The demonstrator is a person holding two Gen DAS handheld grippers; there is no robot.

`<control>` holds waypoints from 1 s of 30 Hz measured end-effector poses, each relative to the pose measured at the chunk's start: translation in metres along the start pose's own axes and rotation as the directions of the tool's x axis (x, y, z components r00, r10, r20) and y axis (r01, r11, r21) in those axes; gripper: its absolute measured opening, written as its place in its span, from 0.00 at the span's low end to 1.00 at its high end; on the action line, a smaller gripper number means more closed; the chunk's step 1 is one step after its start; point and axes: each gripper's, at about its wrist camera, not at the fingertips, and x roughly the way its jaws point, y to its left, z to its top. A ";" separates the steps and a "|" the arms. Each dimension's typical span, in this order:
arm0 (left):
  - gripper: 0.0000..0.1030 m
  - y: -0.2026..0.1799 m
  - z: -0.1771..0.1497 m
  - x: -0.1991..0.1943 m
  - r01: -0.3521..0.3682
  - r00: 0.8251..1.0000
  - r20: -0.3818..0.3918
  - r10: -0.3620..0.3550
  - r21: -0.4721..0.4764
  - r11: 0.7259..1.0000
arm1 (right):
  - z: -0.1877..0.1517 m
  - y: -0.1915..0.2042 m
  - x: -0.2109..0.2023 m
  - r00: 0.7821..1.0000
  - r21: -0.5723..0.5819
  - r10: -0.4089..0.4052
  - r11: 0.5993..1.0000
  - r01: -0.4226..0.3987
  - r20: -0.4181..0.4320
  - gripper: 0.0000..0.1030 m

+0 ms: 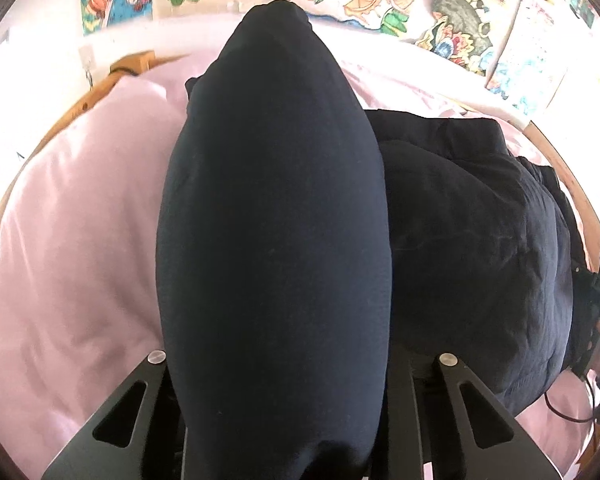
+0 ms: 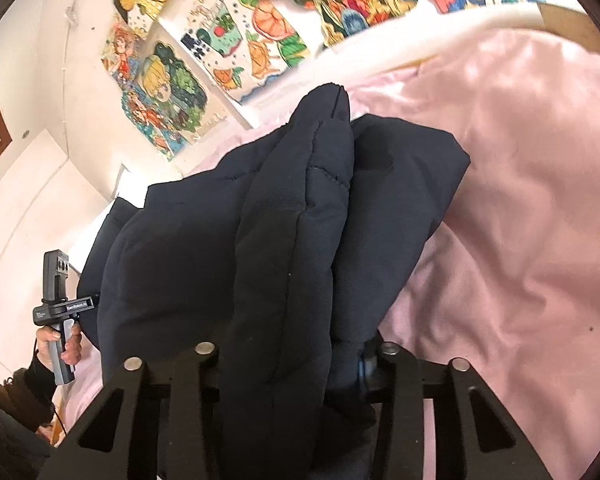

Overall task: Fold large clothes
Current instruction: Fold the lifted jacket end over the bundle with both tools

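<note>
A dark navy padded jacket [image 1: 480, 240] lies bunched on a bed with a pink sheet [image 1: 60, 260]. In the left wrist view a thick fold of the jacket [image 1: 272, 200] bulges up between the jaws of my left gripper [image 1: 276, 380], which is shut on it; the cloth hides the fingertips. In the right wrist view another quilted fold of the jacket [image 2: 284, 220] is pinched in my right gripper [image 2: 296, 364], its tips also buried in cloth. The left gripper's handle [image 2: 58, 308], held by a hand, shows at the far left there.
Pink bedding [image 2: 520, 200] spreads to the right of the jacket. A curved wooden bed frame [image 1: 80, 108] runs along the left edge. Colourful drawings [image 2: 260, 20] cover the white wall behind the bed. A black cable [image 1: 560, 412] lies by the jacket's near right corner.
</note>
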 end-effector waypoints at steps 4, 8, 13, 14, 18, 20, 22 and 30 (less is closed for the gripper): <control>0.18 0.002 0.005 -0.021 0.016 1.000 0.003 -0.016 0.010 1.000 | -0.001 0.010 -0.012 1.000 -0.015 0.005 1.000 -0.005 0.023 0.32; 0.18 -0.009 0.013 -0.036 0.022 1.000 -0.014 -0.022 0.016 1.000 | -0.001 0.035 -0.038 0.999 -0.039 0.001 0.999 0.000 0.032 0.30; 0.18 -0.026 0.023 -0.090 0.051 0.998 -0.038 -0.049 0.034 0.998 | 0.011 0.088 -0.069 0.999 -0.100 -0.053 0.994 0.052 -0.010 0.30; 0.18 -0.027 0.022 -0.103 0.052 0.998 -0.043 -0.050 0.037 0.998 | 0.015 0.099 -0.078 0.998 -0.104 -0.061 0.993 0.059 -0.020 0.30; 0.18 -0.027 0.020 -0.144 0.049 0.997 -0.066 -0.045 0.065 0.997 | 0.018 0.145 -0.113 0.997 -0.101 -0.073 0.992 0.069 -0.036 0.30; 0.18 -0.024 0.013 -0.153 0.058 0.994 -0.099 -0.053 0.045 0.997 | 0.012 0.156 -0.122 0.995 -0.073 -0.085 0.994 0.081 -0.055 0.31; 0.18 -0.012 0.007 -0.149 0.072 0.990 -0.119 -0.072 -0.001 0.997 | 0.002 0.158 -0.124 0.993 -0.036 -0.092 0.995 0.090 -0.075 0.31; 0.20 0.016 -0.035 -0.080 0.080 0.977 -0.192 -0.097 -0.093 0.992 | -0.057 0.131 -0.081 0.970 -0.020 -0.179 0.984 0.178 -0.166 0.32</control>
